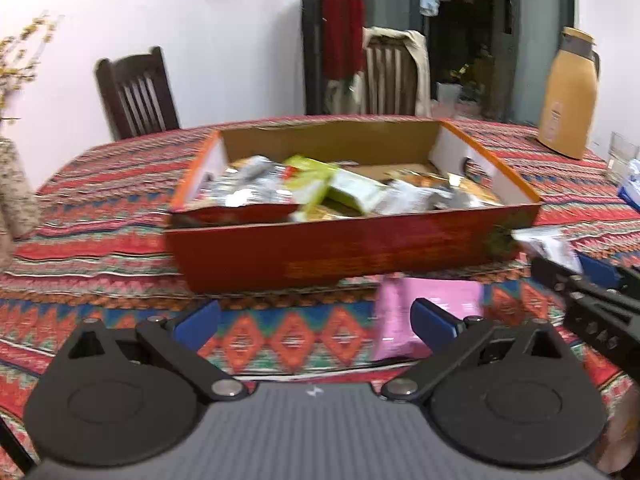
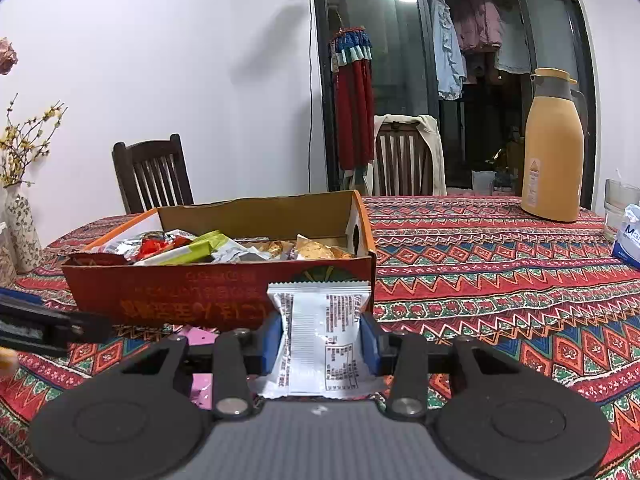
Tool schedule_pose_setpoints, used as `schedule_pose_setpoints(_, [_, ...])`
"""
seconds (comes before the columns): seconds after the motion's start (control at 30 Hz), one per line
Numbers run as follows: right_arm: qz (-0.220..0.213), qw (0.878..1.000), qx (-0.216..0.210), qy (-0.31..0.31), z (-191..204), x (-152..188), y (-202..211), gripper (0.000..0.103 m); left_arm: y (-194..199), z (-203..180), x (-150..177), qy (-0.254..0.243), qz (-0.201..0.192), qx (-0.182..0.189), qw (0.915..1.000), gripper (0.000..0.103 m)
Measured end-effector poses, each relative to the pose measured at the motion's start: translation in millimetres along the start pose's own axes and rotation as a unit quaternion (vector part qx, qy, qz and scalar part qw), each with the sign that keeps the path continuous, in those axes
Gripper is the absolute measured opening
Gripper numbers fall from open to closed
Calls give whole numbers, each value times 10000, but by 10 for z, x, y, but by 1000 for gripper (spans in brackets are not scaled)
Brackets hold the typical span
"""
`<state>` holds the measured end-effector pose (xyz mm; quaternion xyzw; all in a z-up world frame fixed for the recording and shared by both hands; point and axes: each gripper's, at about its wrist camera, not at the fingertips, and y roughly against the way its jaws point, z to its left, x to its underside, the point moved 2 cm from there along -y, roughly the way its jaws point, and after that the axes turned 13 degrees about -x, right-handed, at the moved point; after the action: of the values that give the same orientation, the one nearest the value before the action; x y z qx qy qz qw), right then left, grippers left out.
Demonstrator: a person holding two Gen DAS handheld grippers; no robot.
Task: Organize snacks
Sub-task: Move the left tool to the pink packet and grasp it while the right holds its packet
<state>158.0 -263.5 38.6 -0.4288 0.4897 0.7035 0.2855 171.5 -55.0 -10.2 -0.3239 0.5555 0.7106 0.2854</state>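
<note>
Gleaming white snack packet (image 2: 320, 336), black-printed, crimp-edged, upright between right tongs (image 2: 320, 338).

Legible text is scarce. Blue-and-white pack (image 2: 629, 236), right edge of right wrist frame: letters "Ma", rest cut off. Red box (image 2: 220, 292), centre left: gold characters on the front wall, upside down, unreadable. White snack packet (image 2: 320, 332), lower centre: fine print and table, too small. Yellow flask (image 2: 554, 152), upper right: warning triangle sign, wording illegible.

A white snack packet (image 2: 320, 340) is held upright just in front of the red cardboard box (image 2: 224, 300), already stuffed with mixed wrappers. A pink packet (image 1: 428, 320) is laid flat beside it.
</note>
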Motion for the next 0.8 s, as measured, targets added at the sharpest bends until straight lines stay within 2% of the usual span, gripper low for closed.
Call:
schedule_pose_setpoints(0.27, [41, 9998, 119, -171, -74, -7, -33, 41, -110, -326, 23, -138, 269, 213, 9993, 103])
schedule_pose_setpoints(0.53, [56, 9997, 140, -199, -89, 0, -52, 41, -286, -409, 93, -117, 406, 313, 9986, 103])
schedule_pose_setpoints(0.8, [59, 9996, 200, -212, -92, -5, -63, 41, -306, -400, 113, 32, 343, 560, 9978, 103])
